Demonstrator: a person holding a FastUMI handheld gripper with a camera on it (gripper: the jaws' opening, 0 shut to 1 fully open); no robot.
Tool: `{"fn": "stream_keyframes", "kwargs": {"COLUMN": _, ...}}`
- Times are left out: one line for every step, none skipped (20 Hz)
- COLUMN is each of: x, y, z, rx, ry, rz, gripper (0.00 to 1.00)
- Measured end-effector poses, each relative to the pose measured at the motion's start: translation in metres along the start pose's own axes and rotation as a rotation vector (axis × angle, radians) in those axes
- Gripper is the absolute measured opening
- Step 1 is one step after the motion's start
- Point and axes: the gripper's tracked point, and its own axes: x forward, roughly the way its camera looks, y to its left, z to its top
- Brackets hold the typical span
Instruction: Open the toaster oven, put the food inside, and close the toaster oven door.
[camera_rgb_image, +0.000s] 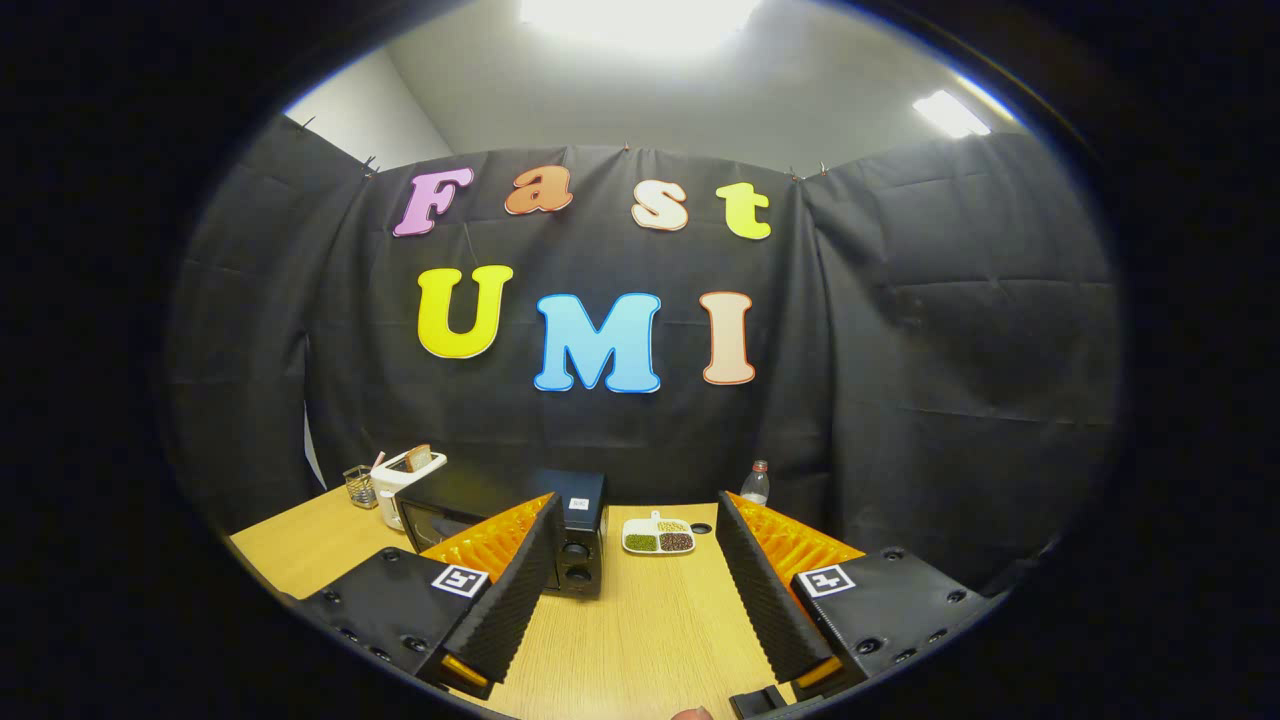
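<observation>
On the table, gripper: the gripper (636, 560) hangs above the wooden table (640, 640) with its two fingers spread wide apart, nothing between them but bare tabletop. Each finger has a black ribbed inner pad and an orange ribbed back.
Left finger: its tip (545, 510) overlaps the front of the toaster oven as seen from here; whether it touches cannot be told.
Right finger: its tip (728, 505) sits apart from everything, with the dish beyond and slightly inside it.
Toaster oven: the black toaster oven (520, 525) stands ahead of the fingers, toward the left one and partly hidden behind it. Its long axis runs left to right across the table. The front with the glass door faces toward the gripper, turned a little to the left; two round knobs (577, 562) are stacked at its right end. The door appears closed, though the finger hides much of it.
Food: a white divided dish (658, 538) lies just right of the oven, beyond the gap between the fingers. It holds green, dark brown and pale grains in separate compartments.
Toaster: a white pop-up toaster (405, 482) with a slice sticking up stands behind the oven's left end.
Mesh holder: a small wire cup (360, 485) sits just left of that toaster.
Bottle: a clear bottle (757, 484) stands upright near the cloth wall, beyond the right finger.
</observation>
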Motion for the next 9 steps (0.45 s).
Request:
{"fn": "stream_keyframes", "kwargs": {"x": -0.0003, "y": -0.0029, "z": -0.0033, "rx": 0.005, "ry": 0.009, "rz": -0.001, "gripper": 0.97}}
{"fn": "stream_keyframes", "kwargs": {"x": -0.0017, "y": -0.005, "z": -0.0048, "rx": 0.012, "ry": 0.014, "rz": -0.001, "gripper": 0.97}}
{"fn": "stream_keyframes", "kwargs": {"x": -0.0012, "y": -0.0054, "z": -0.0056, "rx": 0.021, "ry": 0.016, "rz": 0.001, "gripper": 0.97}}
{"fn": "stream_keyframes", "kwargs": {"x": -0.0019, "y": -0.0054, "z": -0.0058, "rx": 0.026, "ry": 0.018, "rz": 0.003, "gripper": 0.97}}
{"fn": "stream_keyframes", "kwargs": {"x": -0.0023, "y": -0.0049, "z": -0.0057, "rx": 0.022, "ry": 0.018, "rz": 0.005, "gripper": 0.97}}
{"fn": "stream_keyframes", "kwargs": {"x": -0.0023, "y": -0.003, "z": -0.0055, "rx": 0.014, "ry": 0.013, "rz": 0.009, "gripper": 0.96}}
{"fn": "stream_keyframes", "kwargs": {"x": -0.0029, "y": -0.0019, "z": -0.0032, "rx": 0.004, "ry": 0.006, "rz": 0.013, "gripper": 0.96}}
{"fn": "stream_keyframes", "kwargs": {"x": -0.0024, "y": 0.0005, "z": -0.0012, "rx": -0.002, "ry": 0.002, "rz": 0.017, "gripper": 0.96}}
{"fn": "stream_keyframes", "kwargs": {"x": -0.0019, "y": 0.0036, "z": -0.0035, "rx": -0.001, "ry": 0.008, "rz": 0.023, "gripper": 0.96}}
